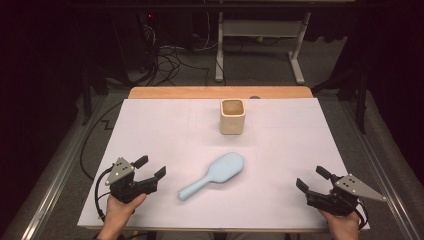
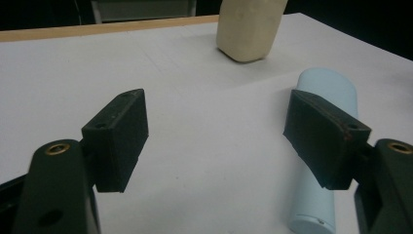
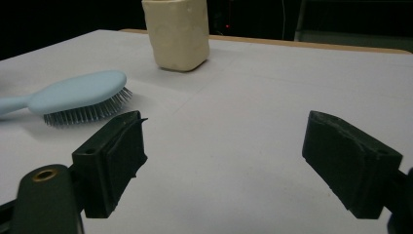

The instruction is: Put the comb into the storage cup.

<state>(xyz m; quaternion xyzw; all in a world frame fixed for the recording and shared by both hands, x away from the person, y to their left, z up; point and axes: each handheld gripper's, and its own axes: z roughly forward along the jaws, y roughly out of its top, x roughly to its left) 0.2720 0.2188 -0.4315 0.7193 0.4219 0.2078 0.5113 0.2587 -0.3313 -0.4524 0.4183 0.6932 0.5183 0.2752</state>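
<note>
Brush (image 1: 216, 174) lies flat on the white sheet (image 1: 150, 125) near the table's middle, bristles down, its head toward the cup (image 1: 232, 116) and its handle pointing back toward the person's near-left; nothing touches it. Left gripper (image 1: 150, 167) rests at the near-left of the sheet in the person's hand (image 1: 120, 210), jaws spread wide and holding nothing, aimed toward the brush; in the left gripper view the brush (image 2: 321, 146) runs behind the right-hand jaw, its handle end nearest the camera. Right gripper (image 1: 312, 178) sits at the near-right edge, well apart from the brush, jaws likewise wide and empty; the right gripper view shows the brush (image 3: 73, 95) off to the left with grey bristles under the blue back; the cup (image 3: 178, 31) stands upright beyond it, toward the far edge.
</note>
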